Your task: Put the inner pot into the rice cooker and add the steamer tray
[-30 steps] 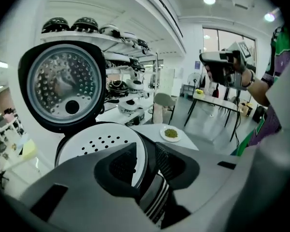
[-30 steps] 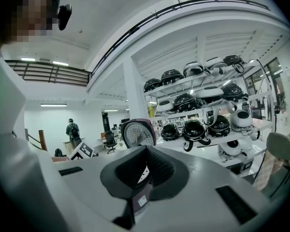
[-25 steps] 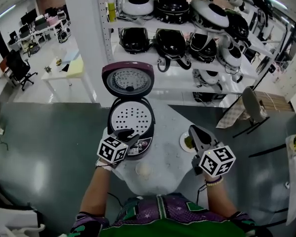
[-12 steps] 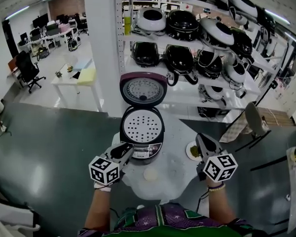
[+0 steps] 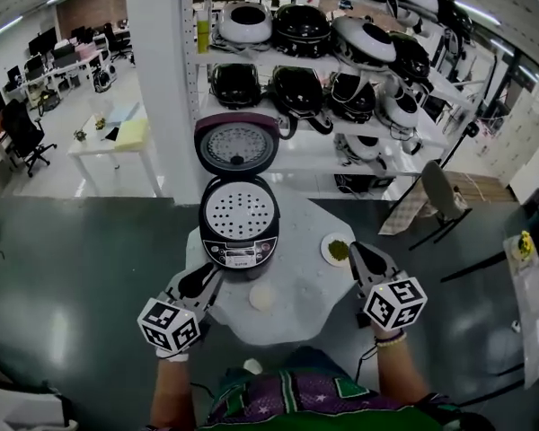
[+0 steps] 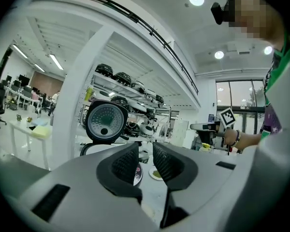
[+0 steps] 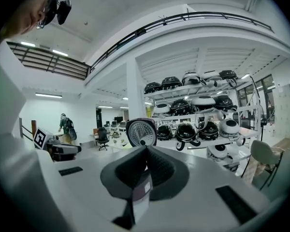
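Perforated white steamer tray (image 5: 240, 214) covers dark rice cooker (image 5: 239, 257) opening; anything beneath hidden. Green contents of small white plate (image 5: 324, 245) too small to identify.

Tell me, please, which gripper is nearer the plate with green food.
Right. The right gripper is just beside the plate; the left gripper, its empty jaws just narrowed, is across the table.
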